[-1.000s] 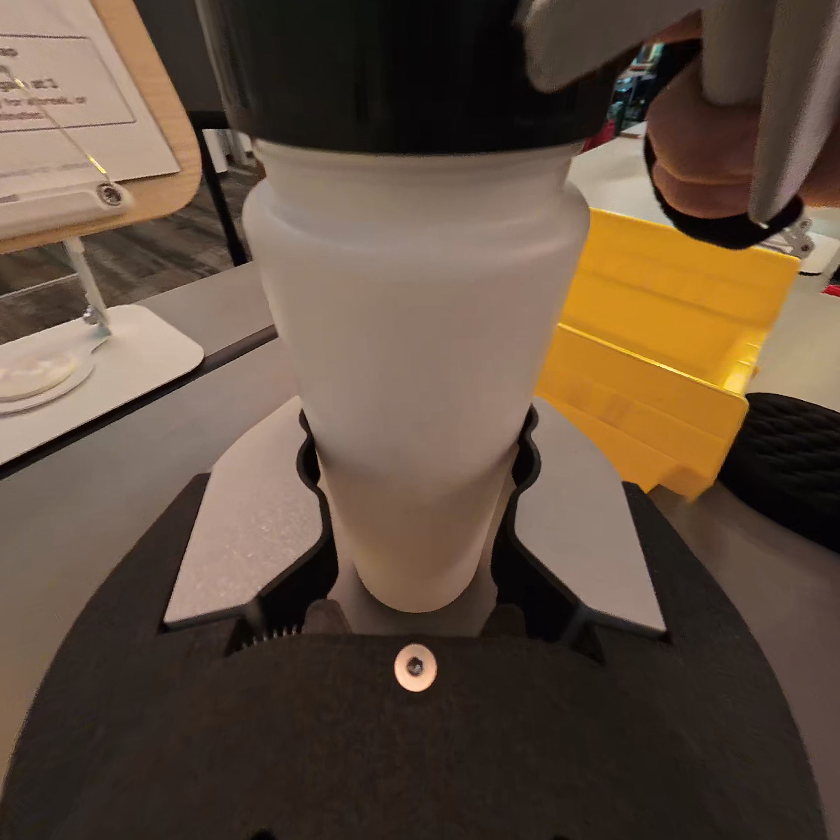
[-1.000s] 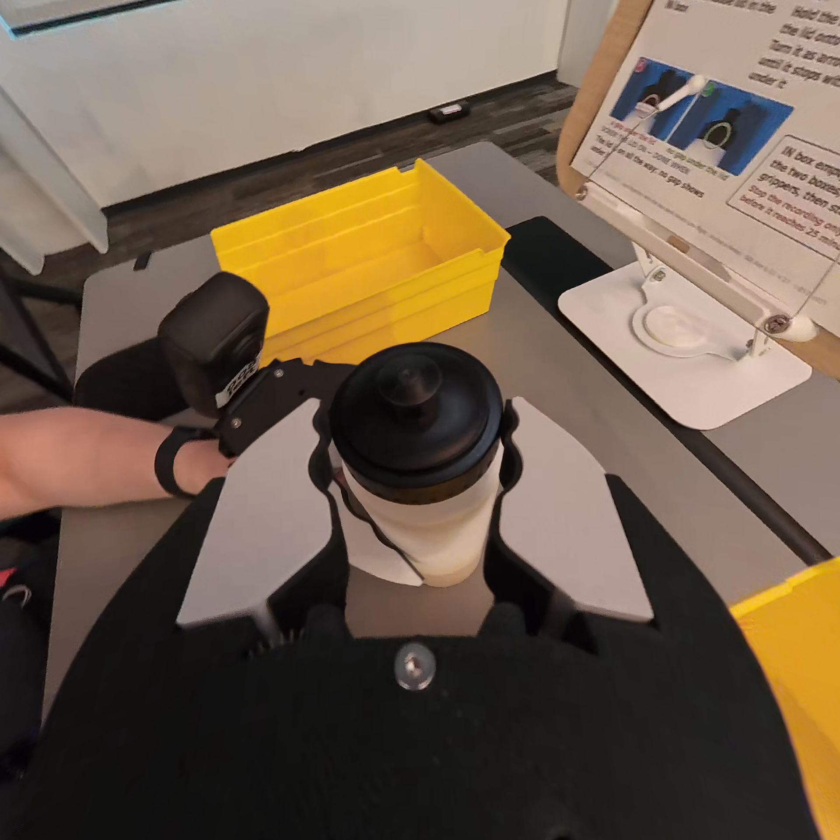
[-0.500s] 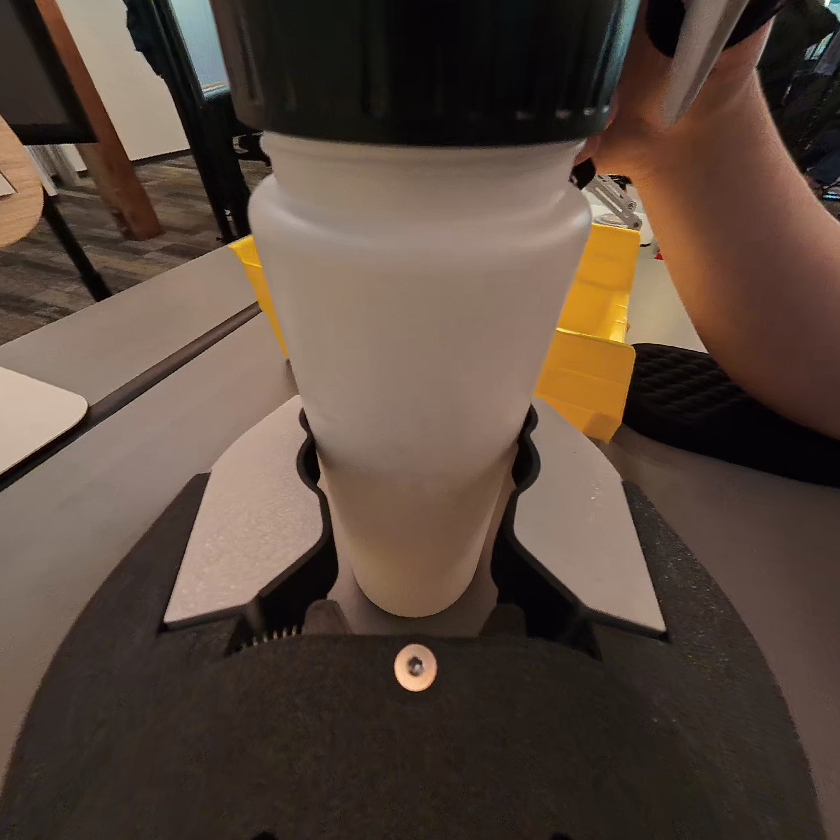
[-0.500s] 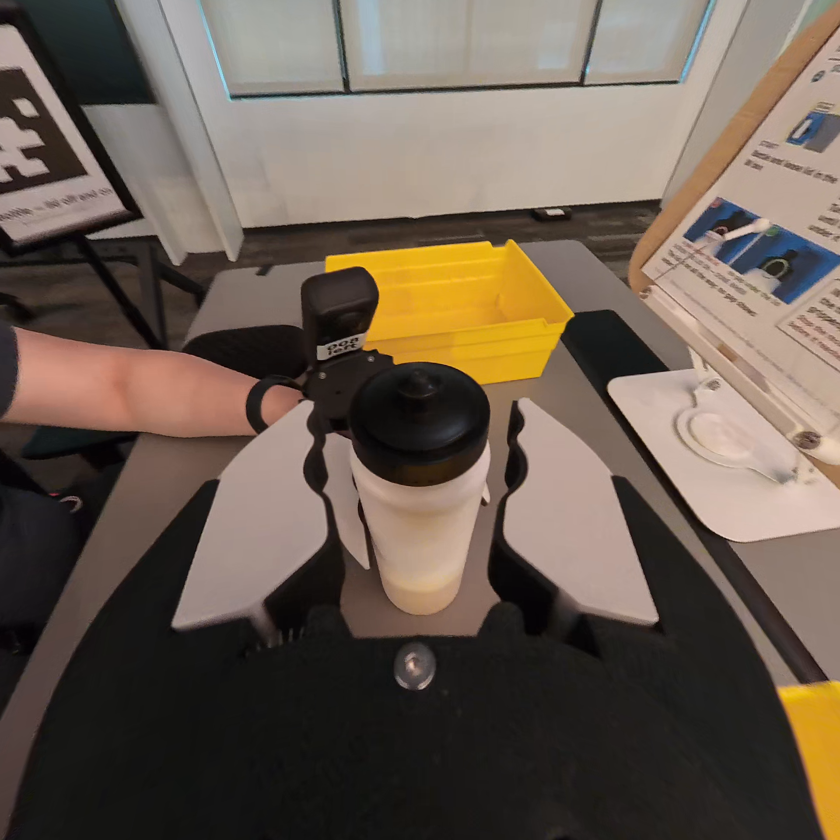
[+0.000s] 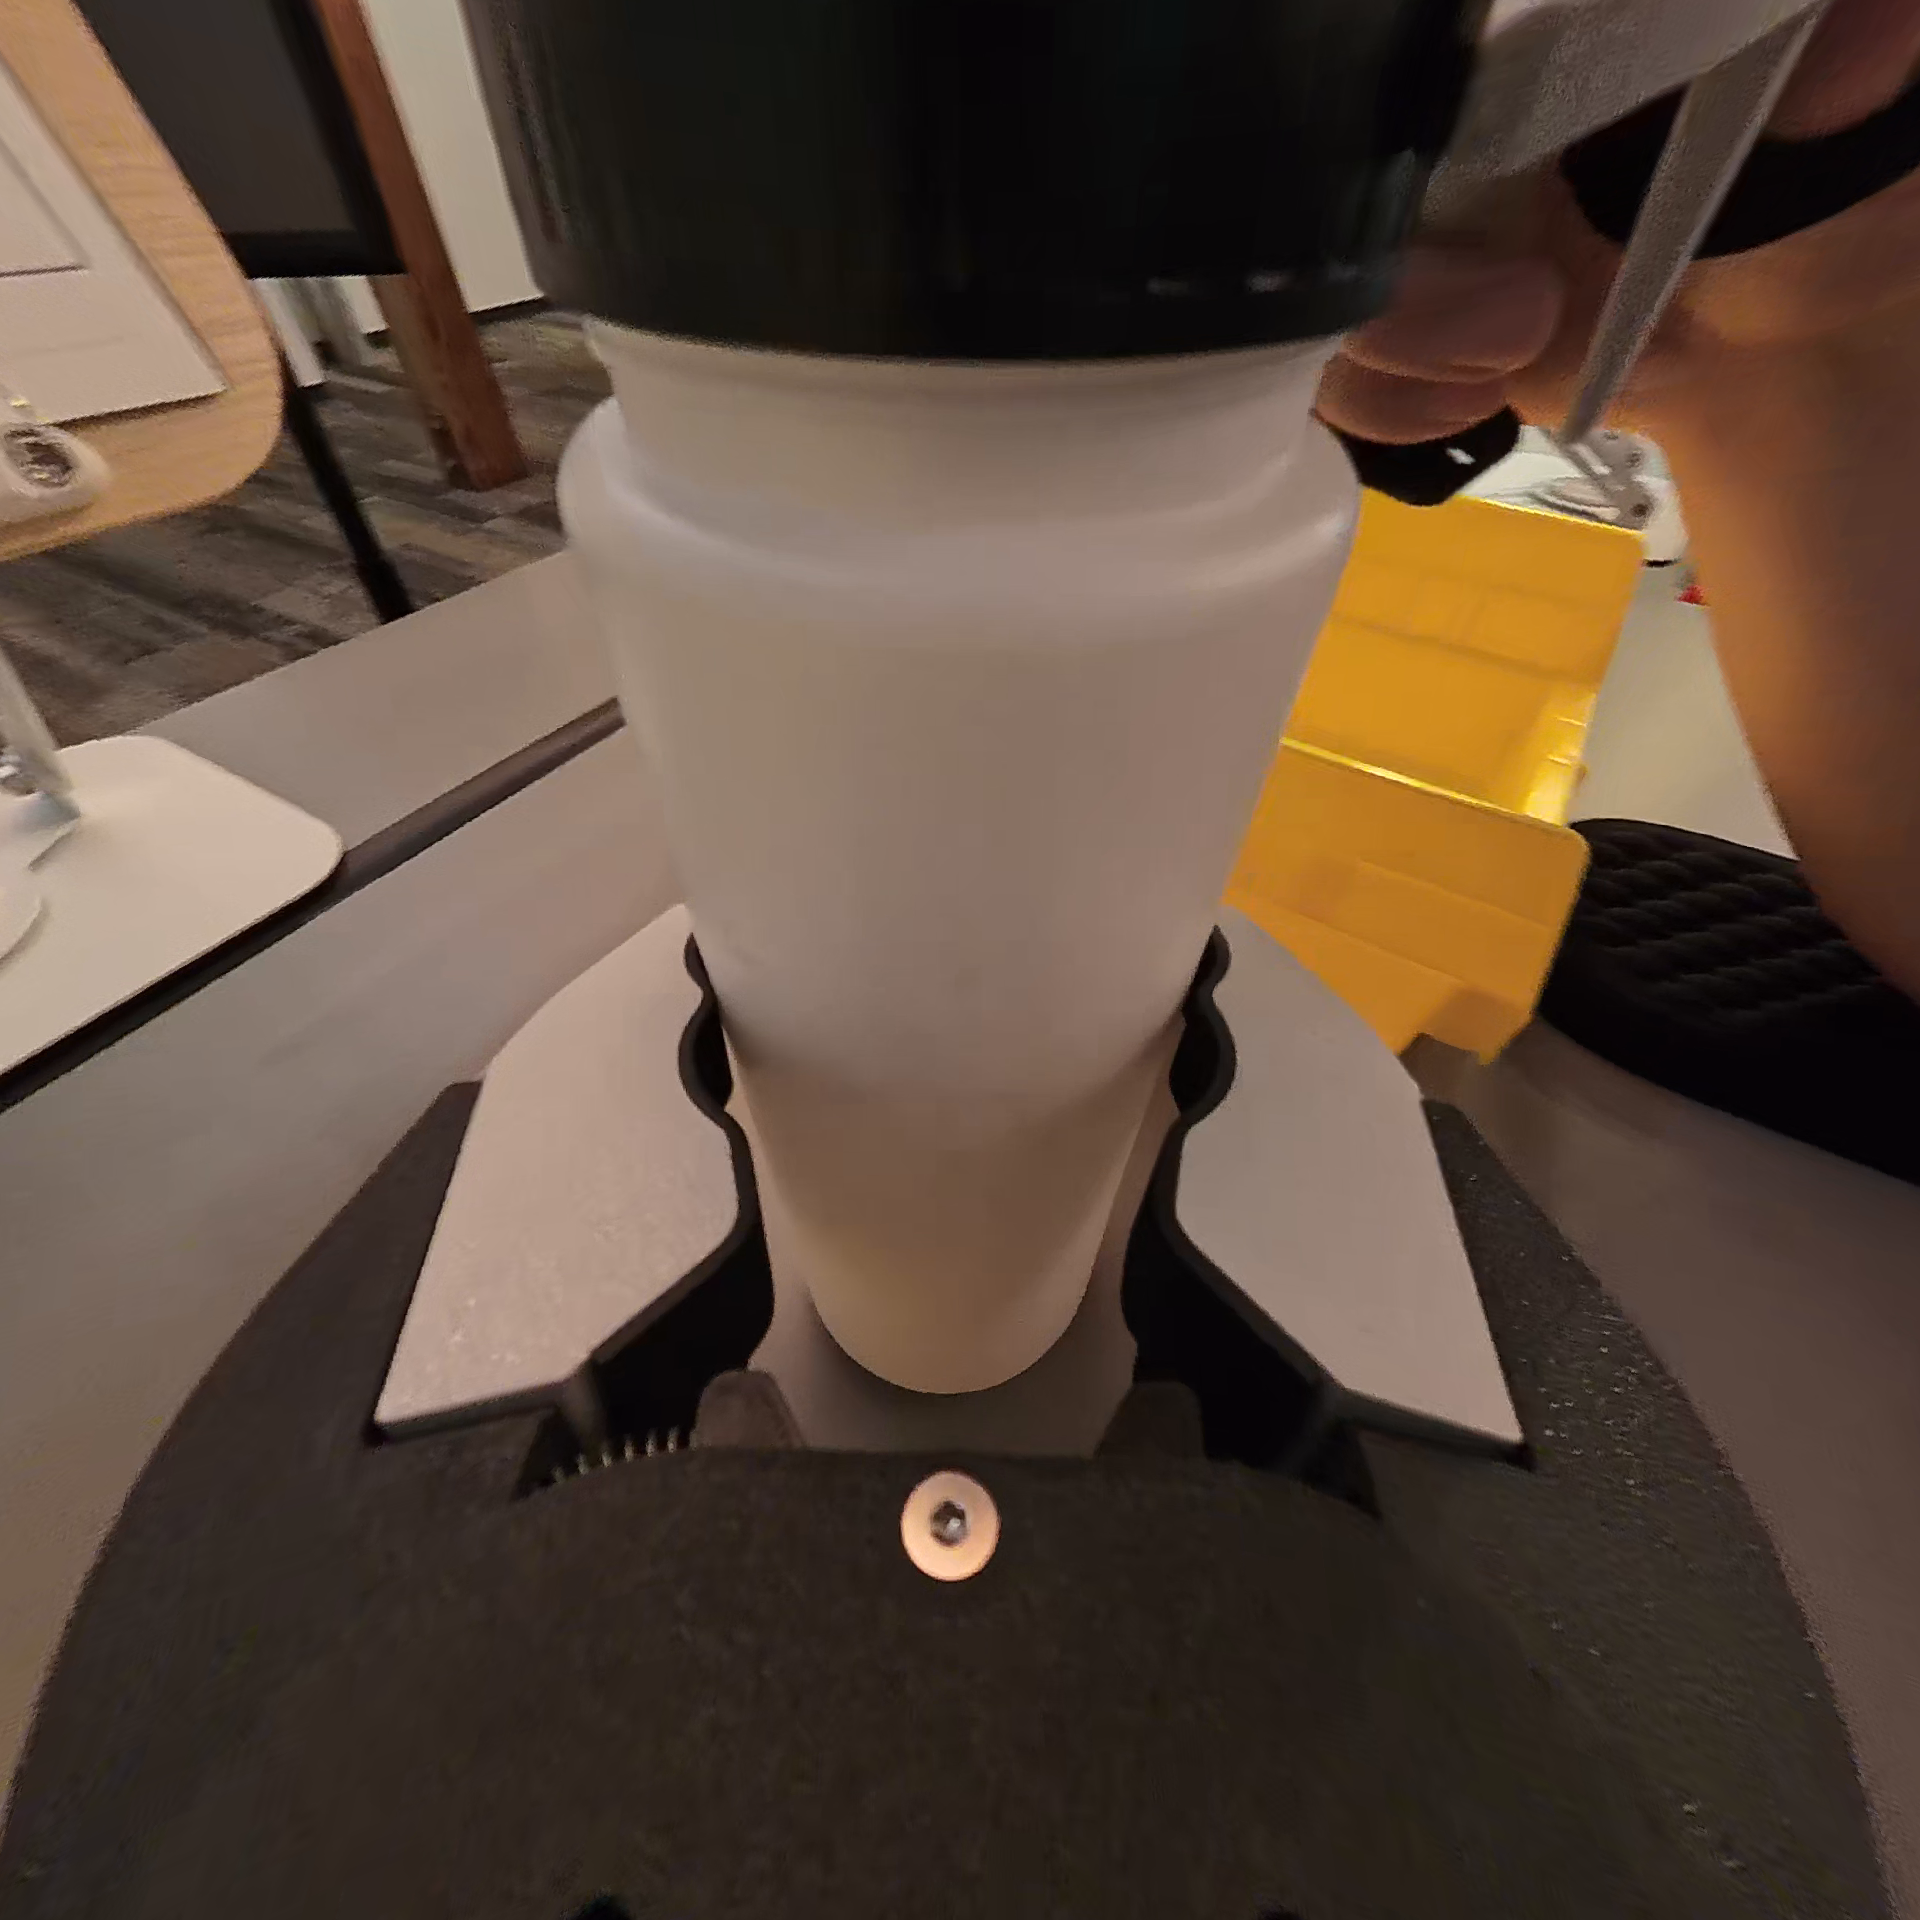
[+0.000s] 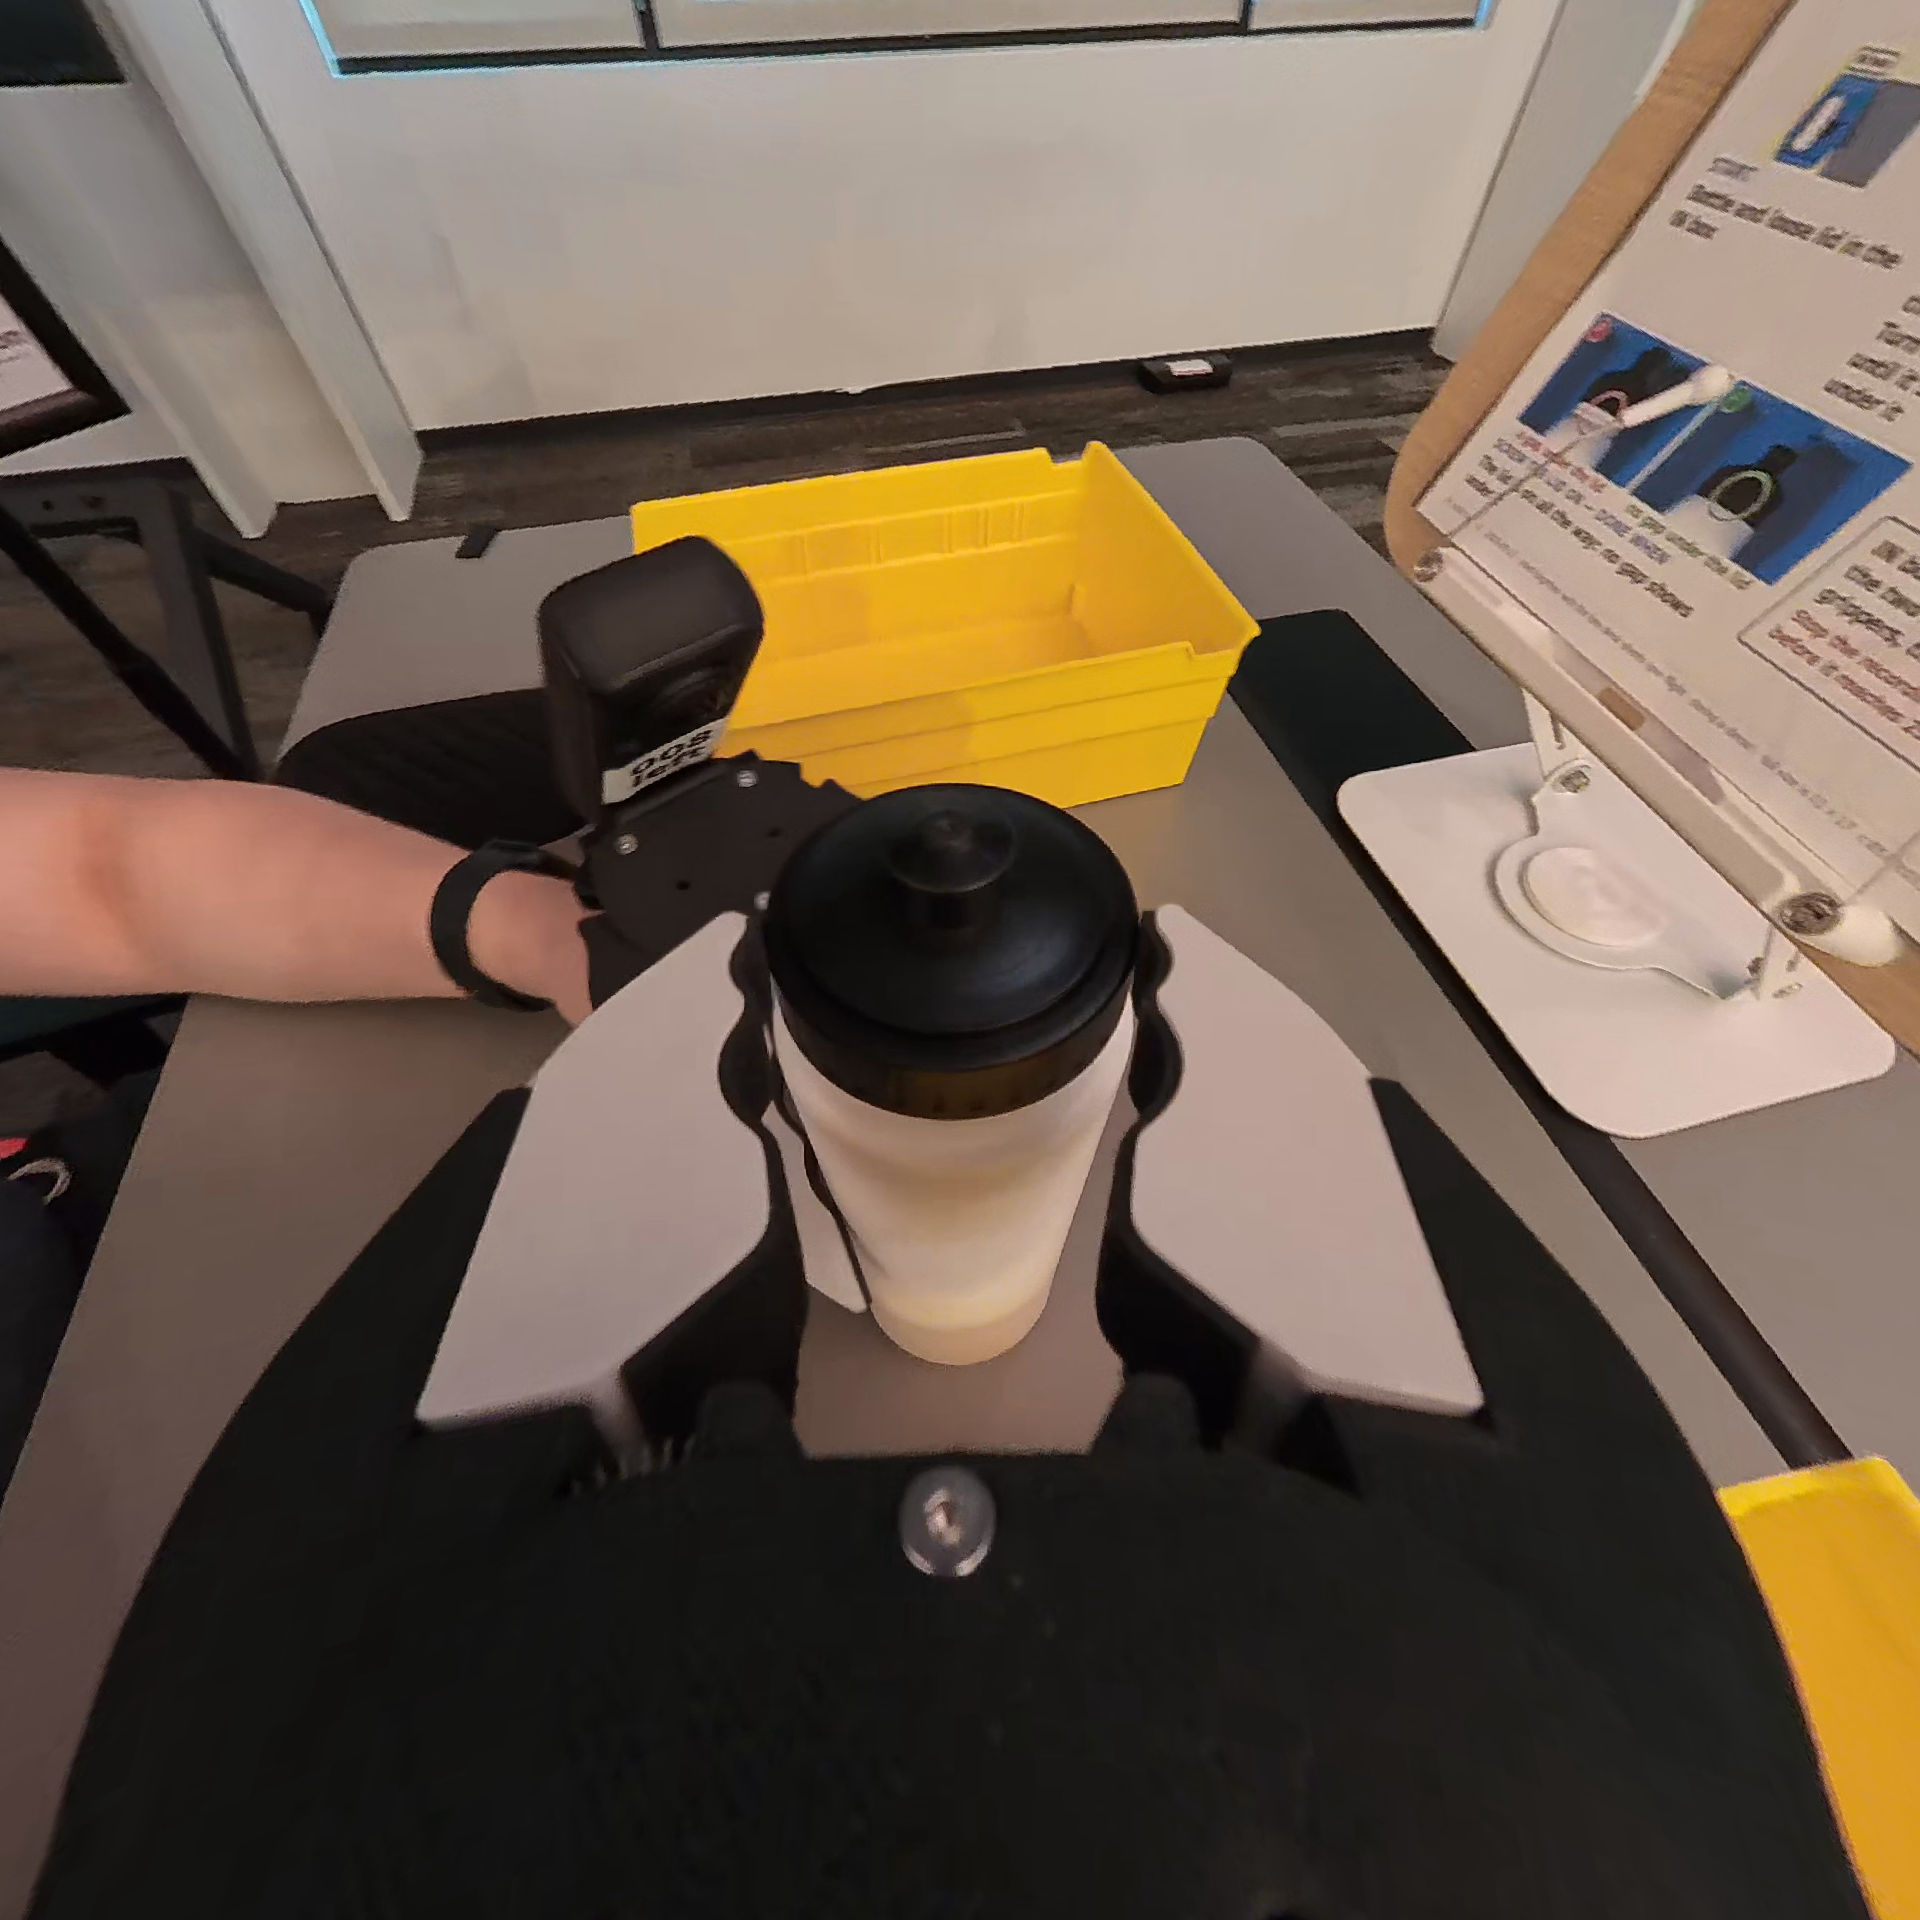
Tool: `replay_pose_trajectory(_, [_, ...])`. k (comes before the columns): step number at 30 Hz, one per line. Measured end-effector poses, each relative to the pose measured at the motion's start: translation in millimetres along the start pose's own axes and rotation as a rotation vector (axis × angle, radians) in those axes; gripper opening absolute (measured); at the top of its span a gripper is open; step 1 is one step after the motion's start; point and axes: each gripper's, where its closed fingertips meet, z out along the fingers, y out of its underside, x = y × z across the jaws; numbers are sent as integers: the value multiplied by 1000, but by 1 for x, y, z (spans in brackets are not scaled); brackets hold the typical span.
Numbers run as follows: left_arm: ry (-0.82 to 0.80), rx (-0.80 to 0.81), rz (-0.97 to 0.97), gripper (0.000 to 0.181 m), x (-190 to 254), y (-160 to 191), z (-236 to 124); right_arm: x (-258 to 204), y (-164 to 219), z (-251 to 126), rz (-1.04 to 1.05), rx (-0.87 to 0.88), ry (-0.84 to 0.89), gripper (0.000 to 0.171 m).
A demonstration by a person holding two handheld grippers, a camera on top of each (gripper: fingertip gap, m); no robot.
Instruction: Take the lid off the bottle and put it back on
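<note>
Left wrist view. The white bottle (image 5: 951, 831) is seen upright on the grey table (image 5: 260, 1039), its lower body clamped between the two pads of the left claw (image 5: 951, 1049), which are closed against its sides. The black lid (image 5: 966, 177) is seated on the bottle's neck, with no gap visible under it. A grey finger of the right claw (image 5: 1662, 208) is seen at the upper right, pressed against the lid's edge, with the person's hand (image 5: 1714, 468) behind it. A yellow bin (image 5: 1434, 748) is shown behind the bottle to the right, and a black mat (image 5: 1725, 987) lies beside it. The white base of a stand (image 5: 156, 862) is seen at the left.

Right wrist view. The bottle (image 6: 935, 1216) is viewed from above, standing on the table (image 6: 1278, 904). The lid (image 6: 951, 925) is bracketed by the pads of the right claw (image 6: 951, 997), which are narrowed to the lid's width and appear to touch its rim on both sides. The left claw (image 6: 821, 1195) is seen lower on the bottle's left side, gripping the body, with its camera (image 6: 644, 665) and the person's forearm (image 6: 239, 894) behind. The yellow bin (image 6: 956, 623) is placed beyond the bottle. A board bearing printed sheets (image 6: 1714, 468) is propped on a white stand (image 6: 1621, 935) at the right. The corner of a second yellow bin (image 6: 1839, 1662) is visible at the lower right.
</note>
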Motion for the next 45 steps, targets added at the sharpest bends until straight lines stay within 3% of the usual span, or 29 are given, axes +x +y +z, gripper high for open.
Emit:
replay_pose_trajectory(6, [-237, -17, -63, 85, -26, 2, -7, 13, -4, 17, 112, 11, 162, 68])
replay_pose_trajectory(11, [-290, -19, -80, 85, -33, 3, -10, 15, -7, 25, 150, 33, 252, 69])
replay_pose_trajectory(17, [-108, -48, -99, 85, -22, 2, -8, 11, -5, 14, 146, 22, 111, 72])
replay_pose_trajectory(22, [202, -58, -383, 84, 5, -6, -9, 16, -23, -23, 228, 166, 9, 75])
replay_pose_trajectory(28, [337, -53, -479, 85, 15, -12, -14, 24, -31, -49, 287, 243, -4, 74])
replay_pose_trajectory(32, [377, -80, -433, 85, 24, -12, -15, 20, -27, -41, 314, 223, -50, 75])
replay_pose_trajectory(36, [268, -75, -316, 85, 14, -8, -11, 17, -17, -25, 289, 153, -40, 76])
replay_pose_trajectory(41, [226, -29, -10, 85, 18, -7, -11, 4, -10, -15, 120, 66, -39, 81])
replay_pose_trajectory(45, [269, -52, 79, 85, 30, 1, -10, -15, -5, -17, -47, 51, -123, 86])
